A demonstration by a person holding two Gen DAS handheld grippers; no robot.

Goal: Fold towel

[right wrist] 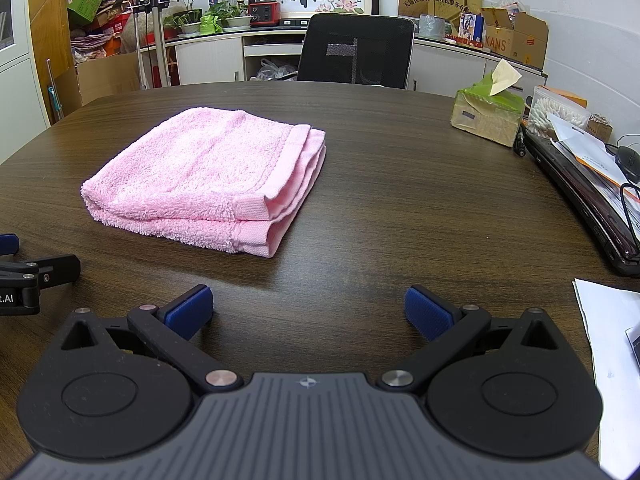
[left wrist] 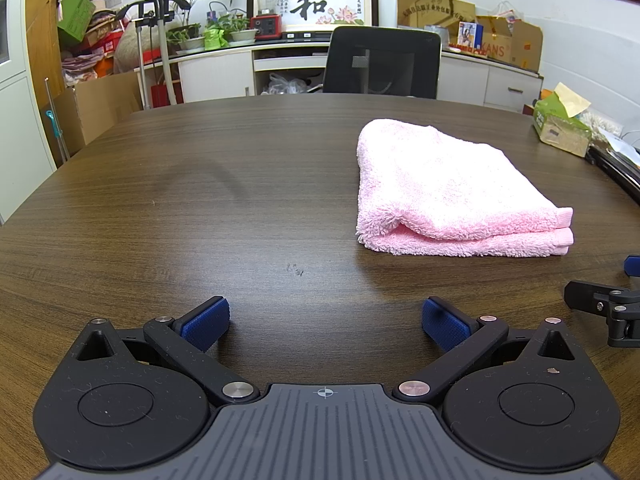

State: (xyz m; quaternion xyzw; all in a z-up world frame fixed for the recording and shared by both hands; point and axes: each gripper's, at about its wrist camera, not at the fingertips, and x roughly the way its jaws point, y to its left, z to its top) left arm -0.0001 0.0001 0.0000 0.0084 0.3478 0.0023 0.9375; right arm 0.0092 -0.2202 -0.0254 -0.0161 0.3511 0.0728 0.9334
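1. Centre right of the left wrist view: pink towel (left wrist: 448, 188) lies folded on the dark wood bench (left wrist: 200, 200), layers stacked, open edges facing the camera.
2. Right wrist view: same towel (right wrist: 200, 176) sits left of centre, hemmed edges stacked at its right end, fold on the left.
3. Left claw (left wrist: 325, 322), bottom of its frame: spread wide, blue pads (left wrist: 206, 324) well apart, nothing between them, only bare bench. Towel is up and right of it, apart, no contact.
4. Right claw (right wrist: 308, 312), bottom of its frame: also spread wide, pads (right wrist: 190, 312) well apart, nothing pinched. Towel is up and left of it, apart.
5. Each claw shows in the other's view: right claw (left wrist: 608, 304) at the right edge of the left view, left claw (right wrist: 28, 276) at the left edge of the right view. Both are near the towel's near edge, not touching it.
6. Tissue box (right wrist: 486, 112), green, upper right of the right view, on the bench, well apart from the towel.
7. Black chair (left wrist: 382, 62) behind the far bench edge, top centre.
8. Laptop (right wrist: 584, 204) with papers on it along the right edge of the right view.
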